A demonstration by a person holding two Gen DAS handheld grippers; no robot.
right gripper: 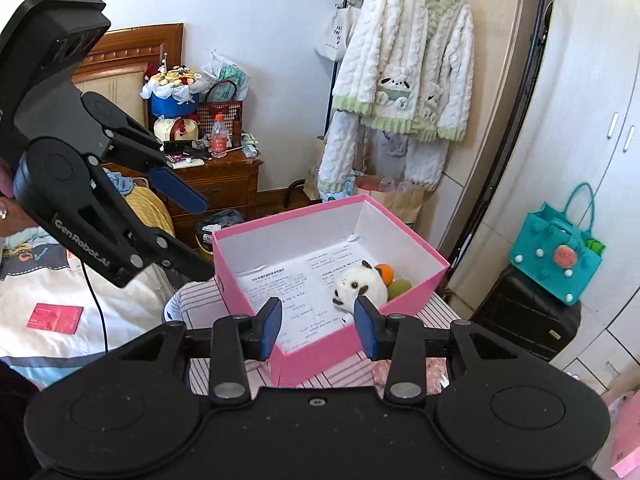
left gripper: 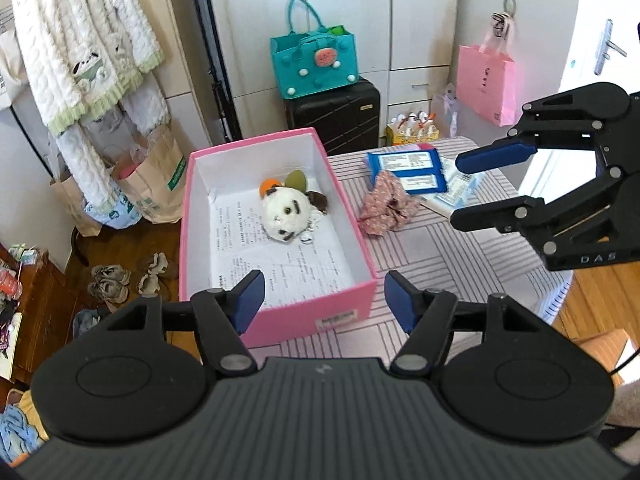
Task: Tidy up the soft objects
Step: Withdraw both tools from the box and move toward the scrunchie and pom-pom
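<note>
We hold the left gripper (left gripper: 322, 298) parted and empty above the near end of the pink box (left gripper: 188, 216). The right gripper (right gripper: 316, 326) is likewise parted, empty. A white plush toy (left gripper: 285, 214) lies inside the box on printed paper. A floral scrunchie (left gripper: 386, 204) rests on the striped table (left gripper: 440, 256), just beside the box.

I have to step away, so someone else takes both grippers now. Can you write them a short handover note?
Left gripper: open, empty, in front of the open pink cardboard box.
Right gripper: open, empty, to the box's right.
Done: the white plush toy with orange and green ears lies in the box on printed paper.
Left: the crumpled pink floral fabric scrunchie sits on the striped tablecloth beside the box, against the blue packets. It likely goes in next.
</note>
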